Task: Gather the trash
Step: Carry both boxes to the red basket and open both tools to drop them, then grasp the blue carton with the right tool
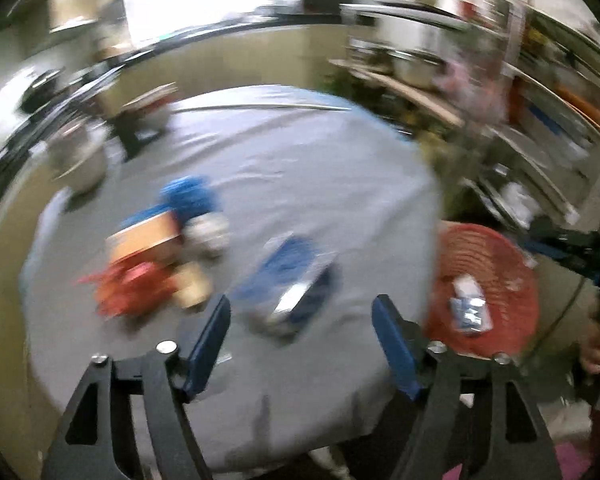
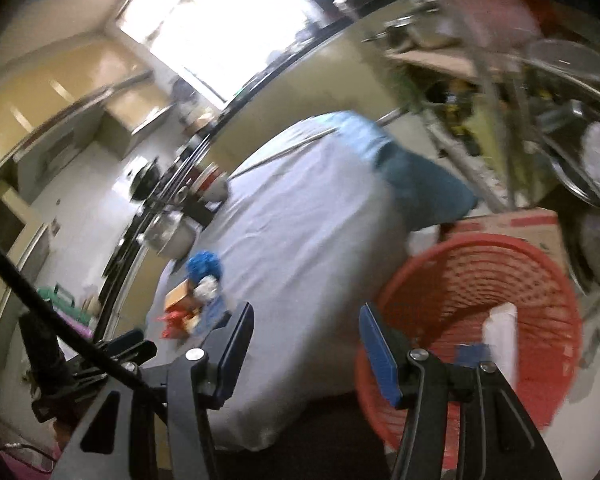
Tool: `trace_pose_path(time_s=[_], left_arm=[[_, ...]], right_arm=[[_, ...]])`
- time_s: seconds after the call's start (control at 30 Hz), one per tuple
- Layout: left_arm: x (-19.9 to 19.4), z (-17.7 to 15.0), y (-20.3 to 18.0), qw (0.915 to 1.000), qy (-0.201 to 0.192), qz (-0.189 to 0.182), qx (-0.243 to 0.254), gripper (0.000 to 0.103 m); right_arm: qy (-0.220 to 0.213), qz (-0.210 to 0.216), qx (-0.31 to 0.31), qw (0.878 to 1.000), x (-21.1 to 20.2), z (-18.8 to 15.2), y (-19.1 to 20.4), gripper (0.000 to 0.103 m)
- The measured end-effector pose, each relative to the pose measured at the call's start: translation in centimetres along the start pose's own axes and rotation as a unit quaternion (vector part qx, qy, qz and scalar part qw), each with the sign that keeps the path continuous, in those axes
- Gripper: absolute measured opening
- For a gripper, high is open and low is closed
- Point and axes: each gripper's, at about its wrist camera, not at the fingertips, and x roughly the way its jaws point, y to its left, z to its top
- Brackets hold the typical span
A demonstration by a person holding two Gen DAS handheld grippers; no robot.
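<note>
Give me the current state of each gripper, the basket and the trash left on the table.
Left gripper: jaws open, empty.
Right gripper: jaws open, empty.
Red basket: upright beside the table, some trash inside.
Blue wrapper: lying flat on the table.
Trash pile: uncollected, clustered on the table.

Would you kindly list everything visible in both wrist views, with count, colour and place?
table: one, pale grey cloth cover, centre.
basket: one, red mesh, beside the table's right edge.
wrappers in basket: a few, white and blue; exact count unclear.
blue packet: one, blue with silver, on the cloth ahead of the left gripper.
litter pile: several blurred pieces, blue, orange, red, white, tan, on the cloth's left part.
cardboard box: one, brown, behind the basket.
shelves: cluttered, right background.
left gripper: blue fingers, open, empty.
right gripper: blue fingers, open, empty.
</note>
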Motion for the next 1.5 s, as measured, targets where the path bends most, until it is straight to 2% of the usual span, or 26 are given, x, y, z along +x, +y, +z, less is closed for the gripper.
trace_pose_path(time_s=[0.1, 0.23, 0.33, 0.47, 0.67, 1.0, 1.13, 1.33, 1.5], left_arm=[[-0.3, -2.0, 4.3, 0.9982, 0.011, 0.038, -0.044, 0.076], [-0.3, -5.2, 10.0, 0.9888, 0.033, 0.1, -0.105, 0.076], [-0.6, -6.9, 13.1, 0.9812, 0.042, 0.118, -0.147, 0.076], [-1.1, -7.7, 15.6, 0.973, 0.037, 0.129, -0.188, 0.076], [-2.1, -7.5, 16.8, 0.969, 0.017, 0.147, -0.198, 0.076], [-2.3, -8.2, 17.0, 0.9685, 0.018, 0.144, -0.202, 0.076], [-1.8, -8.3, 16.9, 0.9683, 0.022, 0.135, -0.209, 0.076], [-0.4, -8.3, 16.5, 0.9699, 0.037, 0.12, -0.208, 0.076], [1.1, -8.4, 16.8, 0.9687, 0.051, 0.097, -0.223, 0.076]], right_arm=[[0.023, 0.019, -0.03, 0.999, 2.2, 0.1, 3.2, 0.059], [0.049, 0.036, -0.064, 0.996, 4.7, -0.1, 6.6, 0.059], [0.067, 0.047, -0.079, 0.994, 6.3, -0.2, 8.5, 0.059], [0.091, 0.064, -0.106, 0.988, 8.4, -0.5, 11.8, 0.059], [0.114, 0.08, -0.137, 0.981, 10.1, -1.3, 15.2, 0.059], [0.154, 0.087, -0.138, 0.975, 13.6, -1.8, 17.9, 0.059], [0.168, 0.068, -0.141, 0.973, 15.4, -1.7, 18.2, 0.059], [0.183, 0.041, -0.107, 0.976, 16.8, -1.9, 16.2, 0.059], [0.213, 0.037, -0.056, 0.975, 18.4, -2.5, 14.0, 0.059]])
